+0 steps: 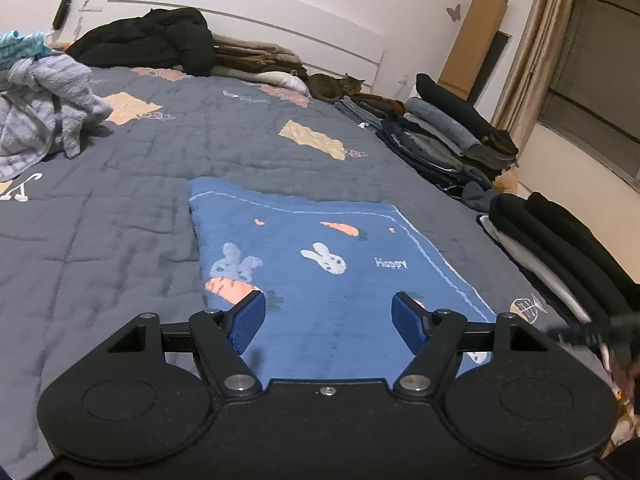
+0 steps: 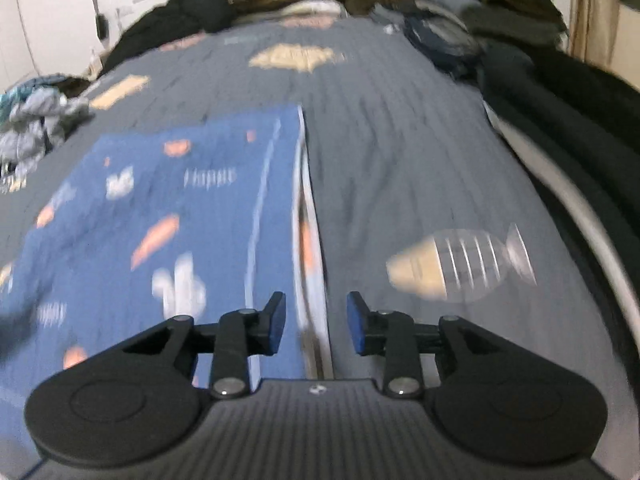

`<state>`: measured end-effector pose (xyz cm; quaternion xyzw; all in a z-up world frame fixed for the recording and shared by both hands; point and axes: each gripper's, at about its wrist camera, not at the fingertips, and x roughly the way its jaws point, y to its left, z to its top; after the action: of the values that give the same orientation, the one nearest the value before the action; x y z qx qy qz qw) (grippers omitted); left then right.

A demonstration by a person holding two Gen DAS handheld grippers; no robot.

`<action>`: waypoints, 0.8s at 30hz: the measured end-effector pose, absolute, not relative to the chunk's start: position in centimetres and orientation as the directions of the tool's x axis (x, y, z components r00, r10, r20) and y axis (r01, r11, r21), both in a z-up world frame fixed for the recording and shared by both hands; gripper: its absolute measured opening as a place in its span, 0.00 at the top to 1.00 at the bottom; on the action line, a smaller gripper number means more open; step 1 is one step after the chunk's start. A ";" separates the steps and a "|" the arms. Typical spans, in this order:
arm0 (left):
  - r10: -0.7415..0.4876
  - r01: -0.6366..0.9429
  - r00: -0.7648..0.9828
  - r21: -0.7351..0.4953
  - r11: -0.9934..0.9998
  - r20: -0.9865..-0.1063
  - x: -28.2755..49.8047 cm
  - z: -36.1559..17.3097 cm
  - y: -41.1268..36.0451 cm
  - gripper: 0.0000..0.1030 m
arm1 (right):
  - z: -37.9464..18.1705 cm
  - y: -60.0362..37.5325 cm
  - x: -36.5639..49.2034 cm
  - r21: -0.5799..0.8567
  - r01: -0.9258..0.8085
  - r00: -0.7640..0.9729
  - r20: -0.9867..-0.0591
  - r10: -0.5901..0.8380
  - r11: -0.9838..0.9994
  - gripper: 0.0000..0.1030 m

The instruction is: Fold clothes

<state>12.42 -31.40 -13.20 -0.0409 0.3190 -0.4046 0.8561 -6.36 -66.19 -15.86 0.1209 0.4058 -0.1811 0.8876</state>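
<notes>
- With both tongs, left [image 1: 328, 322] and right [image 2: 316, 322], open and empty, the blue towel [image 1: 332, 264] lies unheld; its layered edge at centre frame may splay.
- Right view blurred: regrasp could snag the bed quilt [image 2: 400, 152].

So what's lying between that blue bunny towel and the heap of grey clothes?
Only bare quilt separates the blue towel from the grey heap, seen in the left wrist view.

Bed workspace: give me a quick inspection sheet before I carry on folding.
Surface: grey quilt, mostly bare.
Job's things: blue towel folded flat; unfolded grey heap at left; folded stacks along the right edge.
Clutter: black coat by the headboard; cat behind the stacks.
Grippers: left tool open over the towel, empty; right tool open above the towel's right edge, empty, view blurred.
Cables: nothing seen.
Surroundings: curtain, window, cardboard roll.
</notes>
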 end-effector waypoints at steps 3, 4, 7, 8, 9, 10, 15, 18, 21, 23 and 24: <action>-0.724 0.681 0.463 -0.317 0.660 -0.512 11.9 -13.1 -31.9 0.33 | -17.2 -65.1 -9.0 0.041 0.436 0.556 -0.798 -0.233 0.899 0.69; -0.726 0.687 0.460 -0.313 0.656 -0.512 11.7 -13.1 -32.0 0.33 | -17.6 -64.8 -9.4 0.028 0.432 0.540 -0.808 -0.233 0.902 0.69; -0.731 0.699 0.453 -0.305 0.647 -0.511 11.2 -13.1 -32.4 0.33 | -18.0 -63.8 -10.5 -0.009 0.424 0.511 -0.823 -0.248 0.906 0.69; -0.732 0.704 0.451 -0.301 0.644 -0.511 11.0 -13.0 -32.5 0.33 | -17.8 -63.7 -10.5 -0.009 0.424 0.513 -0.821 -0.249 0.905 0.69; -0.733 0.707 0.451 -0.298 0.641 -0.509 10.9 -13.0 -32.6 0.33 | -17.6 -63.6 -10.5 -0.001 0.421 0.506 -0.830 -0.236 0.907 0.69; -0.735 0.710 0.450 -0.296 0.639 -0.506 10.8 -12.9 -32.6 0.33 | -17.6 -63.6 -10.2 0.008 0.413 0.497 -0.840 -0.218 0.911 0.68; -0.741 0.709 0.448 -0.306 0.635 -0.500 10.7 -12.7 -32.8 0.33 | -19.3 -62.7 -10.0 0.013 0.375 0.451 -0.876 -0.170 0.927 0.67; -0.740 0.714 0.446 -0.298 0.634 -0.504 10.6 -12.8 -32.9 0.33 | -19.4 -62.5 -10.0 0.015 0.398 0.447 -0.876 -0.180 0.917 0.73; -0.738 0.717 0.442 -0.294 0.632 -0.509 10.6 -13.0 -32.9 0.33 | -18.6 -62.8 -10.7 0.036 0.449 0.465 -0.863 -0.199 0.893 0.92; -0.735 0.717 0.443 -0.290 0.634 -0.513 10.6 -13.1 -32.9 0.33 | -17.7 -63.1 -11.4 0.074 0.462 0.495 -0.848 -0.188 0.884 0.94; -0.735 0.717 0.442 -0.289 0.634 -0.515 10.6 -13.1 -32.9 0.33 | -17.1 -63.2 -11.8 0.092 0.466 0.510 -0.841 -0.182 0.880 0.95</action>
<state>10.56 -32.87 -13.06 -0.0140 0.3101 -0.4276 0.8490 -11.76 -63.21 -17.14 0.1554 0.4574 -0.1894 0.8548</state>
